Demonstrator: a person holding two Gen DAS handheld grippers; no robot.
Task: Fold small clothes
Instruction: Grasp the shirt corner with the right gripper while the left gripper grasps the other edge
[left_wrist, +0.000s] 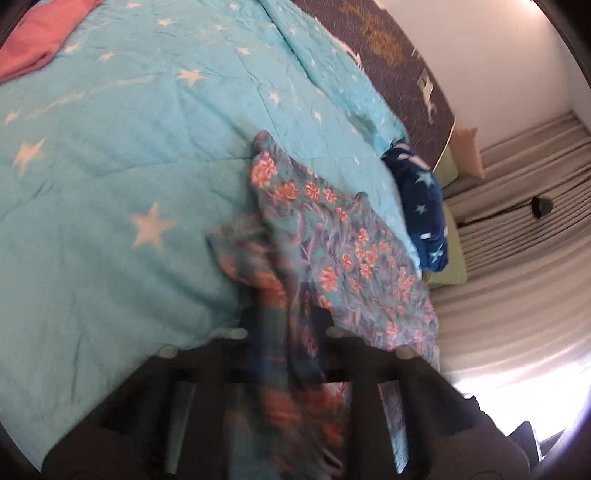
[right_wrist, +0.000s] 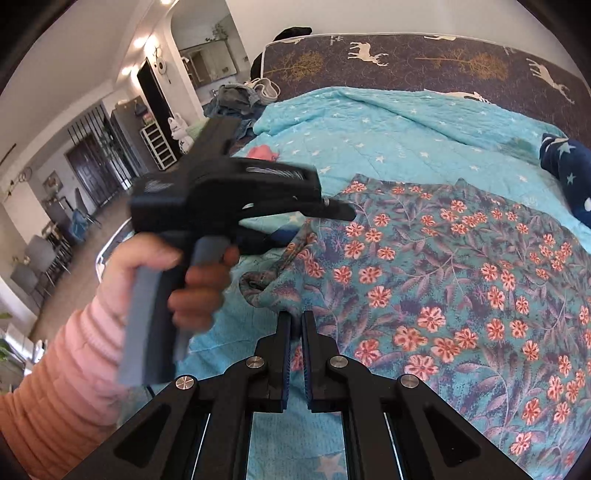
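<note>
A teal garment with orange flowers (right_wrist: 461, 277) lies spread on the turquoise star quilt (right_wrist: 388, 129). My right gripper (right_wrist: 295, 321) is shut on its near left edge, where the cloth bunches. A hand in a pink sleeve holds my left gripper (right_wrist: 332, 211) over the garment's far left corner. In the left wrist view the floral garment (left_wrist: 351, 251) drapes over and between the blurred fingers of the left gripper (left_wrist: 284, 317), which looks shut on it. The fingertips are hidden by cloth.
A pink garment (right_wrist: 262, 152) lies far left on the quilt (left_wrist: 110, 147). A navy star-print cloth (right_wrist: 565, 162) sits at the right edge. A deer-print mattress (right_wrist: 406, 59) stands behind the bed. Striped curtains (left_wrist: 517, 258) hang past the bed's edge. Piled clothes (right_wrist: 236, 99) lie beyond.
</note>
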